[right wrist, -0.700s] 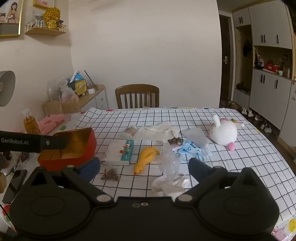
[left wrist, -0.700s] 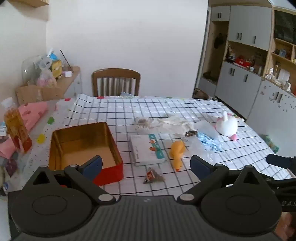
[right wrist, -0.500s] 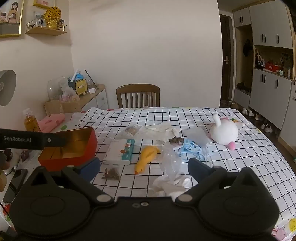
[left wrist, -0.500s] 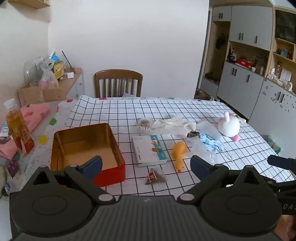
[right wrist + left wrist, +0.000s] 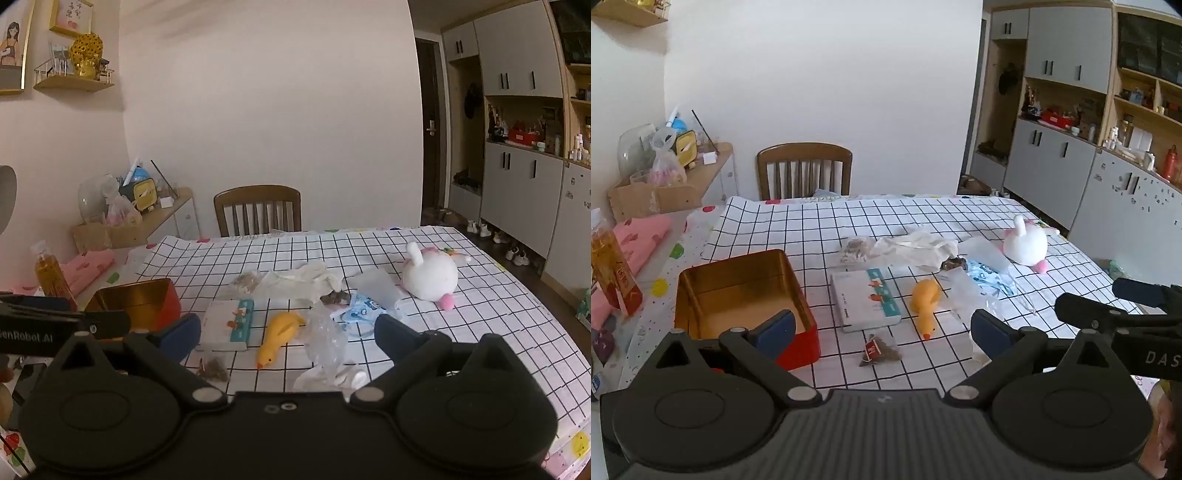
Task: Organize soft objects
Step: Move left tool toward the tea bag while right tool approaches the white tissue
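Observation:
A yellow rubber duck (image 5: 925, 301) (image 5: 279, 336) lies mid-table on the checked cloth. A white plush bunny (image 5: 1026, 243) (image 5: 430, 275) lies at the far right. An open red tin with a gold inside (image 5: 701, 295) (image 5: 166, 301) stands at the left. My left gripper (image 5: 882, 330) is open and empty, above the near edge between tin and duck. My right gripper (image 5: 288, 332) is open and empty, just short of the duck and a clear plastic bag (image 5: 327, 341). A white cloth (image 5: 916, 247) and a blue patterned mask (image 5: 360, 308) lie behind the duck.
A flat white box (image 5: 864, 302) lies between tin and duck. A tea bag (image 5: 879, 352) lies near the front edge. A wooden chair (image 5: 804, 170) stands at the far side. An amber bottle (image 5: 613, 273) and pink cloth (image 5: 639, 236) sit at the left. Cabinets (image 5: 1071, 162) line the right wall.
Both grippers have shifted slightly: the left view has slid right and a little up, and the right view has edged closer. Both stay open. Nothing on the table has moved.

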The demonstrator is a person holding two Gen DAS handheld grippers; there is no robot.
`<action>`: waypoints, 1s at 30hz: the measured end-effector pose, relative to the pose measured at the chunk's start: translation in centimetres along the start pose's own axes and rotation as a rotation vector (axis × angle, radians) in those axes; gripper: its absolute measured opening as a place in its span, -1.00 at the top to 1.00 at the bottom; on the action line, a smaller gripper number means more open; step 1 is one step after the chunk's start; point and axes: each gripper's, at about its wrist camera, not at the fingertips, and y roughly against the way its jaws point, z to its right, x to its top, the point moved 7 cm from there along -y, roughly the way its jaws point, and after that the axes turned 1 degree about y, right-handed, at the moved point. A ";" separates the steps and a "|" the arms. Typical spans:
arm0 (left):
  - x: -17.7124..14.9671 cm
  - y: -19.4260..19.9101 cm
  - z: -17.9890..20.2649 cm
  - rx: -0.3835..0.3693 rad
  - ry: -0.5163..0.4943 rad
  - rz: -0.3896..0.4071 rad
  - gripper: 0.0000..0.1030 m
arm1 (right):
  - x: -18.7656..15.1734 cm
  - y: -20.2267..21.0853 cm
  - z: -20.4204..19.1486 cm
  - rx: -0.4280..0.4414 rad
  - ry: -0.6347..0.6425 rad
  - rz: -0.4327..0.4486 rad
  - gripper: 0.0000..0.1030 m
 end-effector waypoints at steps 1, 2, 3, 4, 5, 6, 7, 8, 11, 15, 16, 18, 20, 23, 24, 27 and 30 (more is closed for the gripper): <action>0.0 0.0 0.2 -0.001 0.000 0.002 -0.98 | -0.1 0.0 -0.1 0.001 0.002 0.001 -0.94; 0.0 0.0 0.2 -0.002 0.000 0.003 -0.97 | -0.1 0.0 -0.2 0.002 0.005 0.002 -0.93; 0.0 0.1 0.2 -0.005 0.000 0.003 -0.98 | -0.1 0.0 -0.3 0.002 0.009 0.002 -0.93; 0.0 0.1 0.3 -0.007 0.000 0.003 -0.98 | 0.0 0.1 -0.4 0.003 0.012 0.003 -0.93; 0.0 0.1 0.4 -0.010 0.000 0.002 -0.98 | -0.1 0.1 -0.4 0.003 0.015 0.004 -0.93; 0.0 0.1 0.5 -0.014 -0.001 0.001 -0.98 | 0.0 0.1 -0.5 0.003 0.017 0.004 -0.93; -0.1 0.1 0.5 -0.016 -0.002 -0.001 -0.98 | -0.1 0.2 -0.4 0.004 0.017 0.006 -0.93; -0.1 0.1 0.6 -0.018 -0.003 -0.002 -0.98 | -0.1 0.2 -0.4 0.004 0.018 0.006 -0.93; -0.2 0.1 0.6 -0.021 -0.002 -0.003 -0.98 | -0.1 0.2 -0.4 0.007 0.018 0.005 -0.93; -0.3 0.1 0.6 -0.028 0.003 -0.002 -0.97 | -0.2 0.3 -0.6 0.016 0.018 -0.001 -0.93; -0.3 0.1 0.6 -0.029 0.003 -0.003 -0.98 | -0.2 0.3 -0.6 0.020 0.017 -0.003 -0.93; -0.3 0.1 0.6 -0.029 0.001 -0.004 -0.98 | -0.3 0.3 -0.7 0.021 0.020 -0.004 -0.93; -0.3 0.0 0.7 -0.029 0.002 -0.002 -0.98 | -0.3 0.3 -0.7 0.019 0.019 -0.004 -0.93; -0.3 0.0 0.6 -0.032 0.001 -0.002 -0.97 | -0.4 0.5 -0.8 0.014 0.018 -0.005 -0.93; -0.3 0.1 0.6 -0.033 0.000 0.000 -0.98 | -0.4 0.5 -0.7 0.013 0.018 -0.004 -0.93; -0.3 0.1 0.6 -0.036 -0.003 0.004 -0.98 | -0.4 0.6 -0.7 0.010 0.020 -0.004 -0.92; -0.4 0.2 0.6 -0.039 -0.004 0.006 -0.98 | -0.4 0.6 -0.7 0.008 0.022 -0.010 -0.88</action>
